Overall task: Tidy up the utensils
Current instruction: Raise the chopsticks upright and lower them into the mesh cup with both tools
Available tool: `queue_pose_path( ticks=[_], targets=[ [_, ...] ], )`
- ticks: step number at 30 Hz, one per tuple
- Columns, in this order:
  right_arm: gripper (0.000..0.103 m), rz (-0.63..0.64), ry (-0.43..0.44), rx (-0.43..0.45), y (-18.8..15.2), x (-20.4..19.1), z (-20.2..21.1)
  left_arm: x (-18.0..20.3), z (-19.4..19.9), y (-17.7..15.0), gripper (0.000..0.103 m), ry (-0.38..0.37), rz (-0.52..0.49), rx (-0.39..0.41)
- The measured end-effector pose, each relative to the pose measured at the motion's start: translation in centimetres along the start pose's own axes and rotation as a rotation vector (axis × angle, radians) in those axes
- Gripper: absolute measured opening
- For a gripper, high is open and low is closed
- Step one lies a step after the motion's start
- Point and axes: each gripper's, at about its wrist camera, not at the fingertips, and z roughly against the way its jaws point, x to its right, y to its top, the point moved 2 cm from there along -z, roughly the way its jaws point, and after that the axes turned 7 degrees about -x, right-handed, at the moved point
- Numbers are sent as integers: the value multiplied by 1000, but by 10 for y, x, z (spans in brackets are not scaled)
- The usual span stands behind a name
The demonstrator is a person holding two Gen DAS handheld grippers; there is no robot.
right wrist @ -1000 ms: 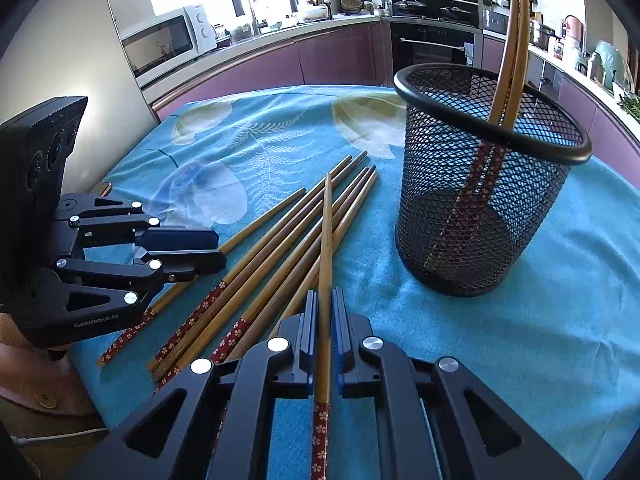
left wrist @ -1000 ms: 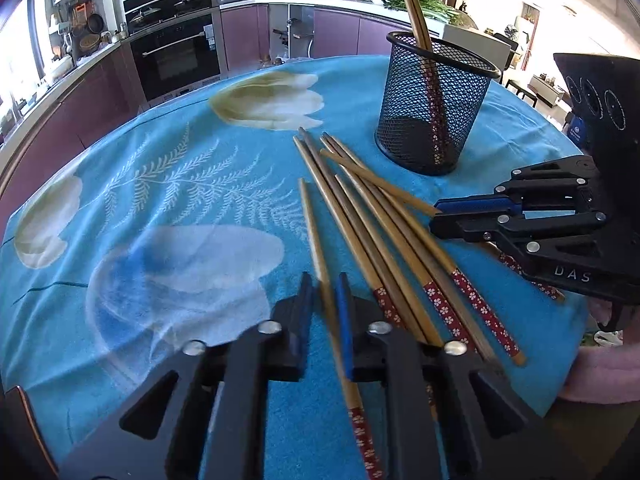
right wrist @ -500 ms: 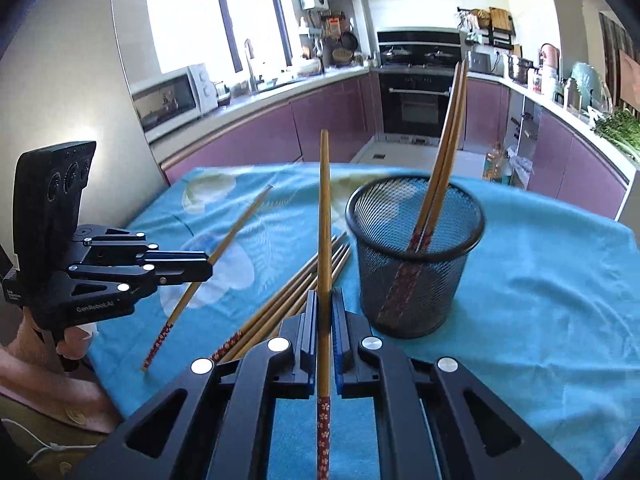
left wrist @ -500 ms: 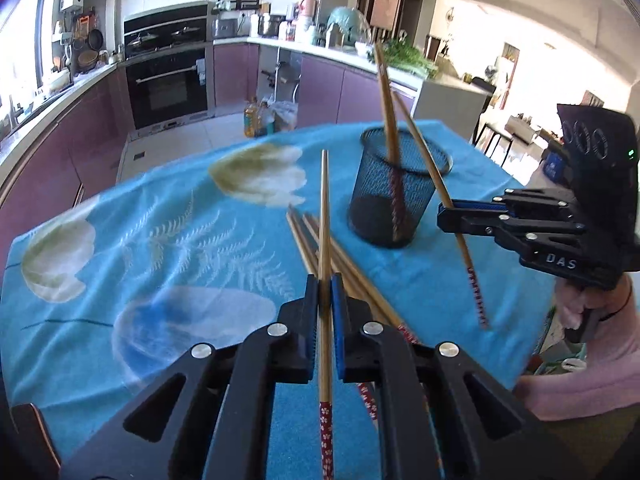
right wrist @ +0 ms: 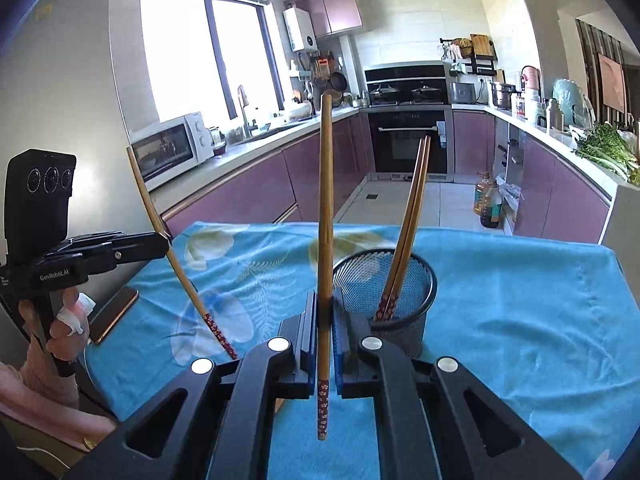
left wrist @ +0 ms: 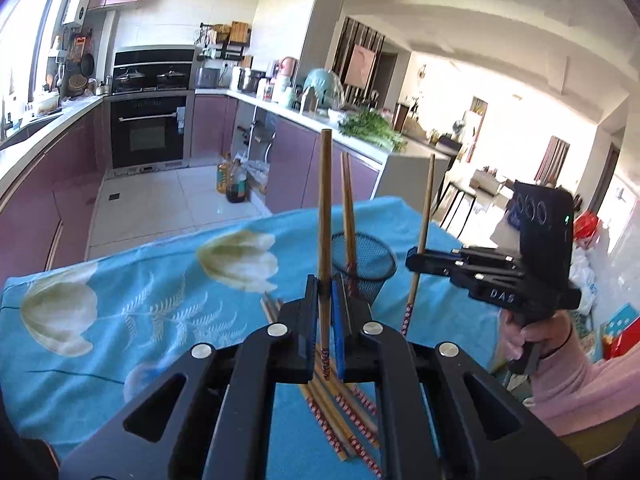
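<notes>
While each hand-held gripper [left wrist: 325, 292] [right wrist: 325, 312] clamps one chopstick [left wrist: 325, 216] [right wrist: 325, 216], loose chopsticks [left wrist: 344, 420] lie partly hidden beneath.

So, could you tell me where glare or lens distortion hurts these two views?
Left wrist view: the living room beyond the right tool is washed out and the walls bow. Right wrist view: the window is blown white, the edges curve, yet the mesh cup stays sharp.
</notes>
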Motion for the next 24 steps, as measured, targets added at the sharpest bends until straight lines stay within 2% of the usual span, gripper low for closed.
queue_pose_path(
  ticks=[7, 14, 18, 24],
  targets=[
    [6, -15, -7, 93, 32, 11, 17, 14, 4, 43, 7, -38, -22, 91],
    [6, -15, -31, 182, 62, 24, 29, 41, -6, 85, 7, -45, -87, 137],
    [6, -20, -46, 188, 69, 30, 19, 50, -27, 94, 7, -30, -109, 103],
    [6, -43, -68, 89, 61, 45, -14, 48, -72, 85, 7, -23, -116, -8]
  ],
)
